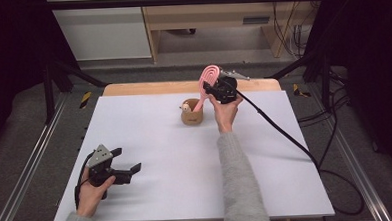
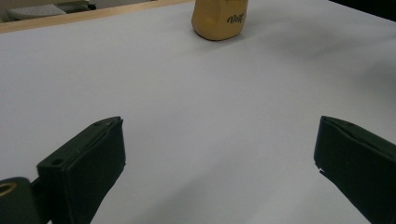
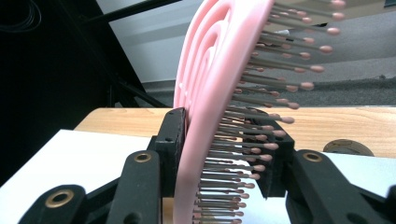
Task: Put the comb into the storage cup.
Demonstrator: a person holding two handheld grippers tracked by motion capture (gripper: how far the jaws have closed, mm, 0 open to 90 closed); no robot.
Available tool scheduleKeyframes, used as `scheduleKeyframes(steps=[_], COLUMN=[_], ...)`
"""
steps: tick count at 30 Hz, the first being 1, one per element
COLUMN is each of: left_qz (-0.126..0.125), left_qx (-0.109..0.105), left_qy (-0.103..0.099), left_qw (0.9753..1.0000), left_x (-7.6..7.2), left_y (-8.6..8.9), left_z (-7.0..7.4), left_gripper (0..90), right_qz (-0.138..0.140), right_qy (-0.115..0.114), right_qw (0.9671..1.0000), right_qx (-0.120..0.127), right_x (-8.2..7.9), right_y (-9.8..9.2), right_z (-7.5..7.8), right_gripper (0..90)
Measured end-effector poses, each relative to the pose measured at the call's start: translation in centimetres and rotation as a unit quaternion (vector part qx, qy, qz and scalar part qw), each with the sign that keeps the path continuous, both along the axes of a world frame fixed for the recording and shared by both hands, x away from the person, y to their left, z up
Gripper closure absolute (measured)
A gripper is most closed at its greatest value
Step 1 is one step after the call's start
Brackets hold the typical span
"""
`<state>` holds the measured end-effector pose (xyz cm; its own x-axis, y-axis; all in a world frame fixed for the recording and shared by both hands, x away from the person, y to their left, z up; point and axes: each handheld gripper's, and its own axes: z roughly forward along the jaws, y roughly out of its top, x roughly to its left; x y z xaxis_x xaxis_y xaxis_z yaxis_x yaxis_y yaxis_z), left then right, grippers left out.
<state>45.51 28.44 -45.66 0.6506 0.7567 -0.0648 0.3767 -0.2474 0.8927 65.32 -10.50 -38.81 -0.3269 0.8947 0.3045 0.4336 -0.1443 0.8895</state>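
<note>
The white counter (image 1: 176, 156) spans the middle of the high view; at lower left the left tool (image 1: 127, 163) rests with jaws wide apart, holding nothing; above centre the right tool (image 1: 209, 87) clamps the pink hairbrush (image 1: 208, 79), handle down in the brown cup (image 1: 191, 115).

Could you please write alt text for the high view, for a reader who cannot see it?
The right claw grips a pink hairbrush by its head, the handle slanting down into a small tan cup near the far middle of a white table. The left claw rests open near the front left corner, holding nothing.
</note>
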Motion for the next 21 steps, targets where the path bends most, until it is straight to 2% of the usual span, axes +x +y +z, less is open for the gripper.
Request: scheduleKeyframes(steps=[7, 13, 17, 21], left_qz=[-0.001, -0.002, -0.002, -0.004], left_qx=[0.001, 0.001, 0.002, 0.003], left_qy=[0.000, 0.000, -0.001, 0.000], left_qw=[1.0000, 1.0000, 1.0000, 1.0000], left_x=[0.0, 0.0, 0.0, 0.0], left_y=[-0.1, -0.2, -0.2, -0.3], left_z=[0.0, 0.0, 0.0, 0.0], left_gripper=[2.1, 2.1, 2.2, 2.1], right_qz=[0.017, 0.026, 0.033, 0.044], right_qy=[-0.005, -0.008, -0.007, -0.011], right_qw=[0.9995, 0.9989, 0.9976, 0.9966], right_qx=[-0.028, -0.039, -0.060, -0.069], right_x=[-0.2, -0.5, -0.7, -1.1], right_y=[-0.2, -0.3, -0.5, -0.5], right_z=[0.1, 0.3, 0.3, 0.4], right_gripper=[56.1, 47.5, 43.5, 37.7])
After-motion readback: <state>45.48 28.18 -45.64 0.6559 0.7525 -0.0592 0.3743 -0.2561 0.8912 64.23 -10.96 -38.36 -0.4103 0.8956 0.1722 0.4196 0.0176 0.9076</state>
